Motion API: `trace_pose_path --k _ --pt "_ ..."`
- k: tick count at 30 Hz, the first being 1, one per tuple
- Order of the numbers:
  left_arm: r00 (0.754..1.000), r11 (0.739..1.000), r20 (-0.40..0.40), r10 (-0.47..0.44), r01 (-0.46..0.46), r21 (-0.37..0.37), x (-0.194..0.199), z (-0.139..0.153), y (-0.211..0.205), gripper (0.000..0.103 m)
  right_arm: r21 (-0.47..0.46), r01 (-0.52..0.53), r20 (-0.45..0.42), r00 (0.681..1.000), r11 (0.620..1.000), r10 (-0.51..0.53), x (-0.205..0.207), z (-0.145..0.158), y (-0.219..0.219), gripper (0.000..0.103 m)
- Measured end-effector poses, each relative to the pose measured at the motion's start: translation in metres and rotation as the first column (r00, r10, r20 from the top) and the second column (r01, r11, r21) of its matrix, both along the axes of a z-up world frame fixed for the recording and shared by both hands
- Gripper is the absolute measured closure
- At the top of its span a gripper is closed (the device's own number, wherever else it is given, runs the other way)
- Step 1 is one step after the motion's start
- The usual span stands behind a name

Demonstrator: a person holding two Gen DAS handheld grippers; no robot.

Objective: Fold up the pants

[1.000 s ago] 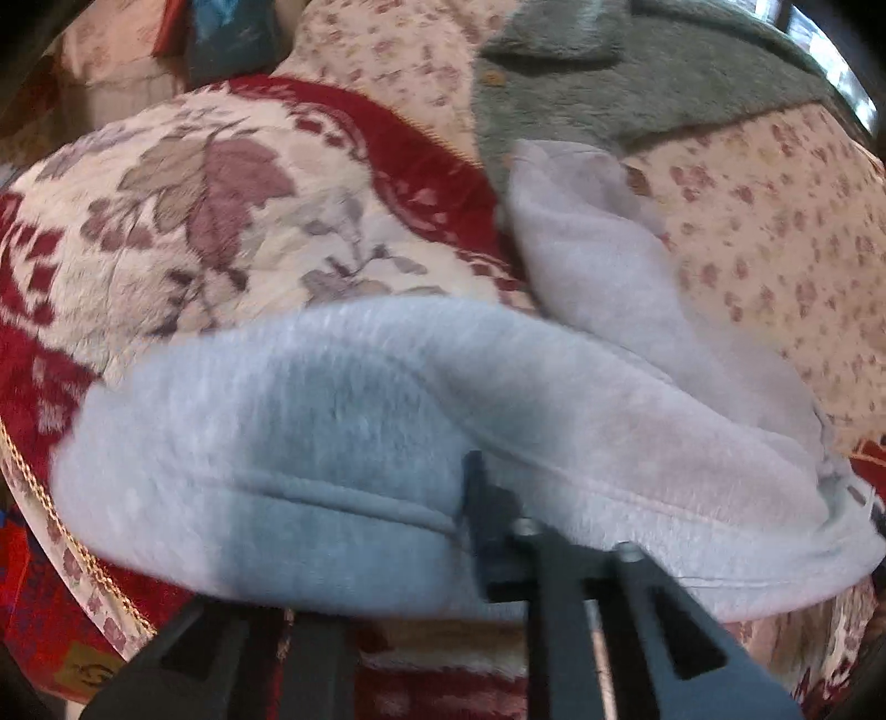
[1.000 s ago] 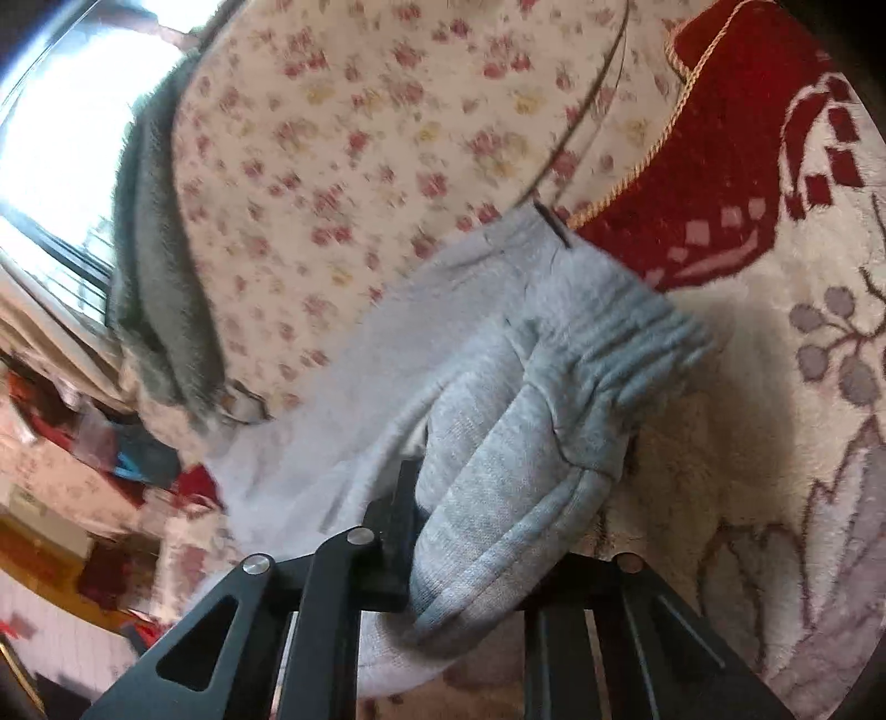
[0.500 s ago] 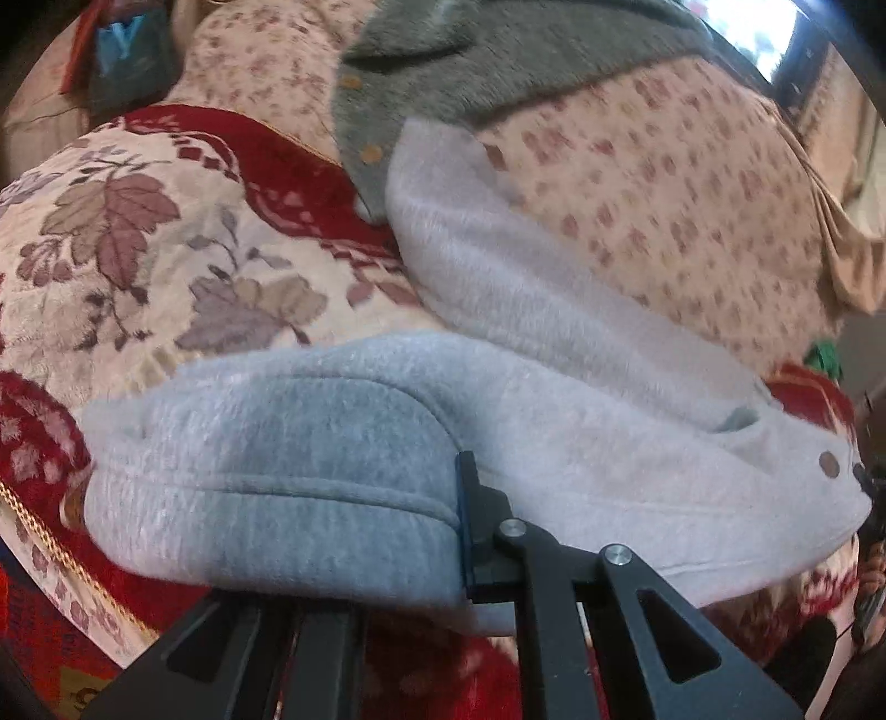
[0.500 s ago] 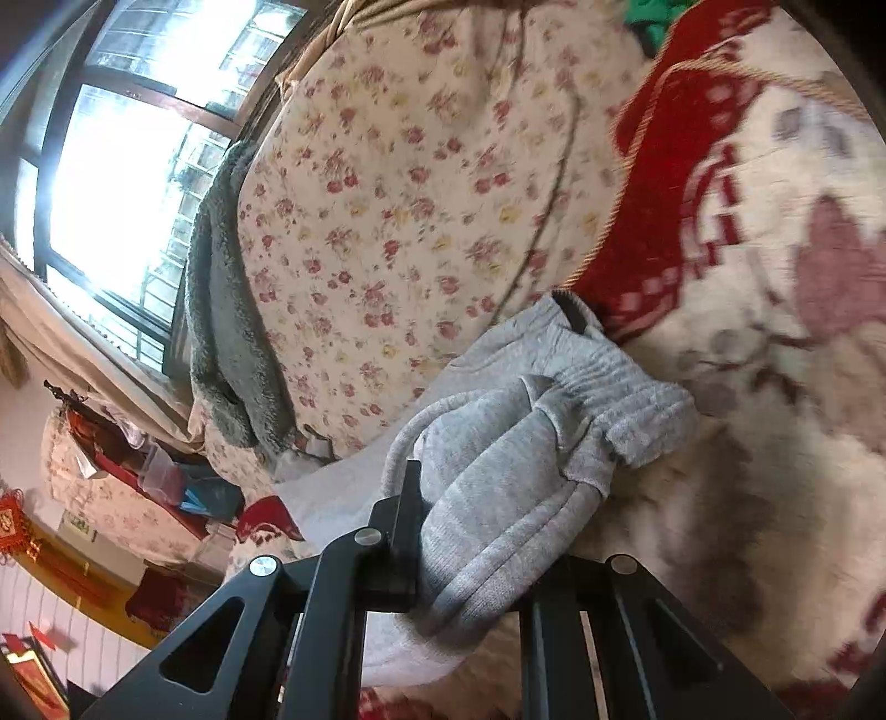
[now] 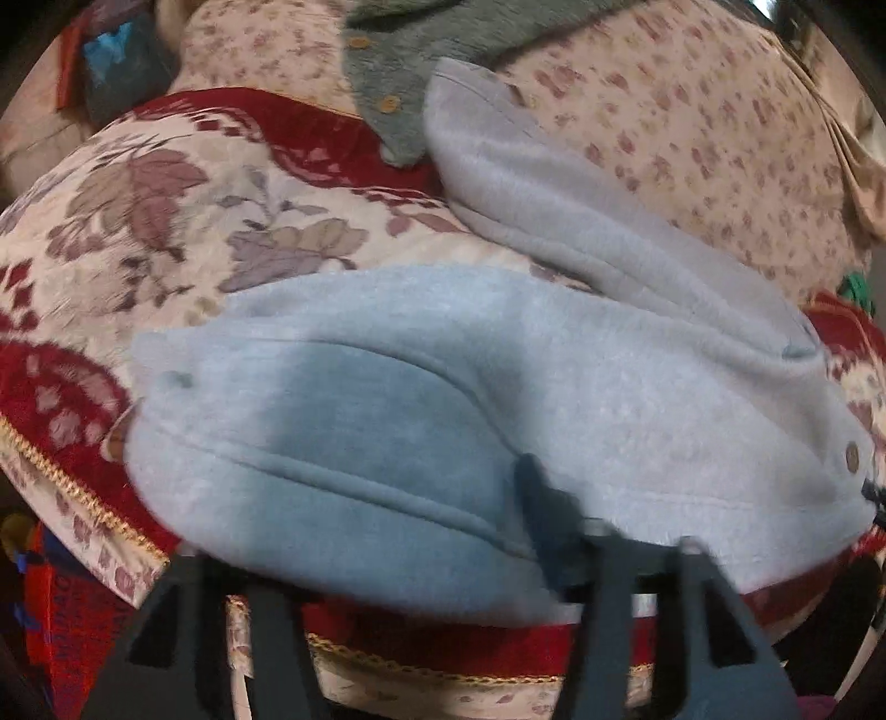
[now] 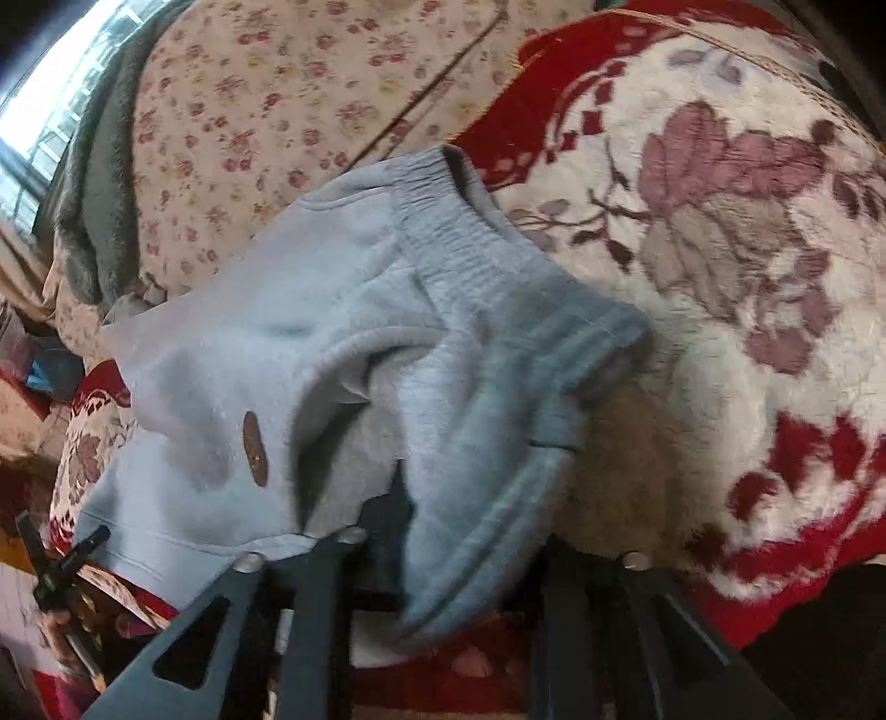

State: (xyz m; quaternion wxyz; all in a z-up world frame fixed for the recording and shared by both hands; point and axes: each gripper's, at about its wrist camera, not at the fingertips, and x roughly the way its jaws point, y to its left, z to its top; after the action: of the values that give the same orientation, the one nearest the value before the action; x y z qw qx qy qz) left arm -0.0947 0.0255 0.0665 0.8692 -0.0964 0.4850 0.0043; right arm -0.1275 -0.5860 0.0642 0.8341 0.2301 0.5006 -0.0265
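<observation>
The grey pants point(image 5: 554, 387) lie bunched across a red and cream flowered blanket point(image 5: 166, 221), filling the middle and lower half of the left wrist view, with one leg running up toward the upper middle of the frame. The left gripper point(image 5: 398, 559) sits at the bottom edge of that view, its dark fingers point(image 5: 540, 498) closed on a thick fold of the pants so that cloth covers the gap between them. In the right wrist view the pants point(image 6: 332, 332) spread from the centre to the lower left, the ribbed waistband point(image 6: 476, 249) pointing toward the upper middle and a small brown patch point(image 6: 255, 448) showing at the lower left of the cloth. The right gripper point(image 6: 465, 554) at the bottom of the frame pinches a bundle of the waistband end. Behind the blanket, a cushion with small pink flowers point(image 5: 692, 127) takes the upper right of the left view, and a dark green fleece garment with buttons point(image 5: 443, 50) lies over its top edge, touching the pants leg. No container is clearly visible in either view.
</observation>
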Motion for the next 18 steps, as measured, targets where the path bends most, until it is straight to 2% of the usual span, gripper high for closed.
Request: trace_pose_path --k 1,2,4,5,7,9,12,15,16,18 --pt "1.0 1.0 0.004 0.018 -0.018 -0.02 -0.001 0.002 0.006 0.042 -0.044 0.017 -0.007 1.0 0.999 -0.017 -0.003 0.007 -0.004 0.038" --pt "0.999 0.999 0.008 0.038 -0.038 -0.037 -0.003 0.004 0.012 0.041 -0.077 0.024 0.0 1.0 0.997 -0.024 -0.007 0.014 -0.007 0.034" --pt "0.997 0.996 0.017 0.072 -0.071 -0.061 -0.005 0.006 0.023 0.031 -0.156 0.053 0.027 0.998 0.986 -0.049 -0.019 0.032 -0.014 0.034" --pt "0.996 0.994 0.022 0.086 -0.085 -0.067 -0.006 0.007 0.028 0.031 -0.178 0.064 0.041 0.998 0.982 -0.057 -0.023 0.04 -0.017 0.034" --pt "0.994 0.991 0.021 0.106 -0.104 -0.081 -0.004 0.008 0.033 0.031 -0.154 0.063 0.086 0.995 0.986 -0.05 -0.027 0.054 -0.019 0.034" --pt "0.989 0.982 0.028 0.148 -0.144 -0.121 -0.002 0.009 0.042 0.029 -0.089 0.041 0.128 0.991 0.995 -0.03 -0.025 0.063 -0.013 0.034" --pt "0.974 0.957 0.036 0.224 -0.213 -0.196 0.0 0.01 0.058 0.028 -0.004 -0.087 0.182 0.979 0.996 0.087 -0.01 0.069 0.024 0.034" --pt "0.956 0.934 0.045 0.289 -0.271 -0.233 0.006 0.007 0.073 0.026 0.018 -0.257 0.213 0.945 0.966 0.248 0.011 0.065 0.082 0.034" --pt "0.951 0.928 0.044 0.306 -0.288 -0.236 0.009 0.005 0.077 0.026 0.038 -0.329 0.217 0.925 0.944 0.313 0.018 0.06 0.107 0.033" --pt "0.944 0.919 0.038 0.327 -0.309 -0.245 0.015 0.0 0.083 0.026 0.078 -0.479 0.223 0.863 0.874 0.453 0.031 0.049 0.162 0.034"
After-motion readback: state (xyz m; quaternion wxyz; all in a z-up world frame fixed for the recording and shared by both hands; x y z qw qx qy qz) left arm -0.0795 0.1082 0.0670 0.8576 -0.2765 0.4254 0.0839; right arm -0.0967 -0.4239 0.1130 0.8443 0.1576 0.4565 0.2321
